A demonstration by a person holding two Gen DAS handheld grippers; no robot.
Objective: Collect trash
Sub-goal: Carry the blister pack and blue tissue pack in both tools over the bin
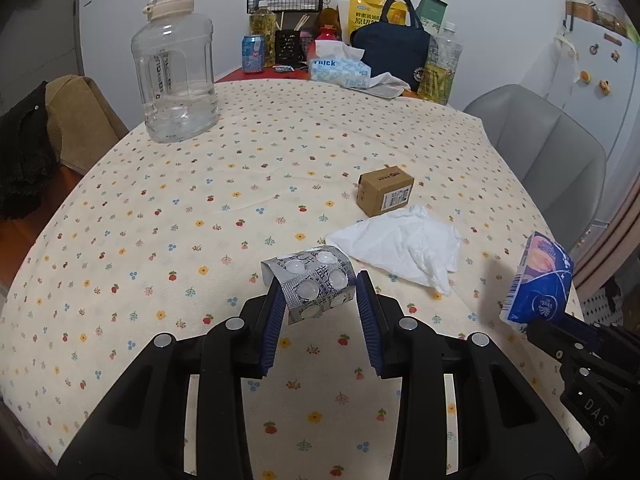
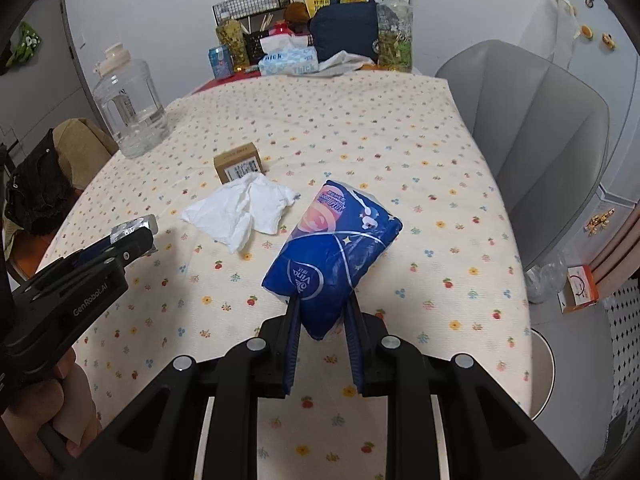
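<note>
Table: floral tablecloth (image 1: 200, 200), jug (image 1: 174, 68) at 11 o'clock.
Left gripper (image 1: 318, 300): clamped on pill sheet (image 1: 312, 280).
Right gripper (image 2: 322, 316): clamped on blue packet (image 2: 336, 252).
Room: grey chair (image 2: 540, 152) at 2 o'clock.

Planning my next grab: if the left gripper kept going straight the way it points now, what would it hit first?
Most likely the flowered tablecloth, bare just past the blister pack held in the left gripper. The crumpled tissue and small cardboard box lie off to the right of that line, though depth is uncertain.
</note>
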